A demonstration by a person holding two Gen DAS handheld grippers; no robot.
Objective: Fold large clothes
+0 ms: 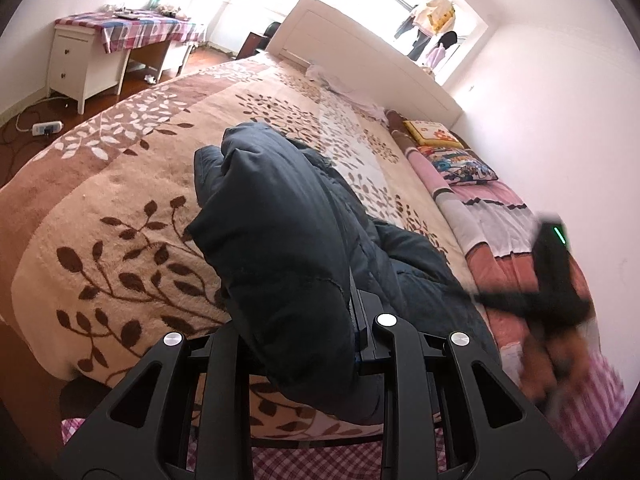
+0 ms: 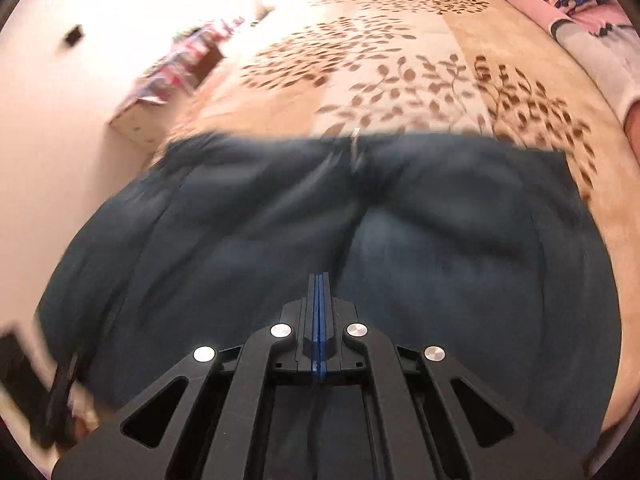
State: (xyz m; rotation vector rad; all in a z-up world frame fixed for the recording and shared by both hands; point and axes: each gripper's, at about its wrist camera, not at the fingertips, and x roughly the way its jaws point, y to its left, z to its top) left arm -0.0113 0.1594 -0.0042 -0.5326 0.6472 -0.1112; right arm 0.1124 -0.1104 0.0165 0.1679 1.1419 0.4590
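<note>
Brown leaves cover the big fuzzy blanket on the bed, spreading out past my tongs. My dark blue coat lies on it. My left tongs pinch a thick fold of the coat. My right tongs are closed tight, empty, just above it.

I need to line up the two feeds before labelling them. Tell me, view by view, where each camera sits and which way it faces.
Left wrist: sits on the left gripper, looks along its fingers across the bed toward the headboard; the fingers clamp a raised fold of the dark blue jacket; the blurred right gripper shows at right.
Right wrist: sits on the right gripper, tilted down at the jacket spread on the bed; its jaws are shut with nothing between them.
Shared: jacket, leaf-patterned bed cover, colourful pillows.
</note>
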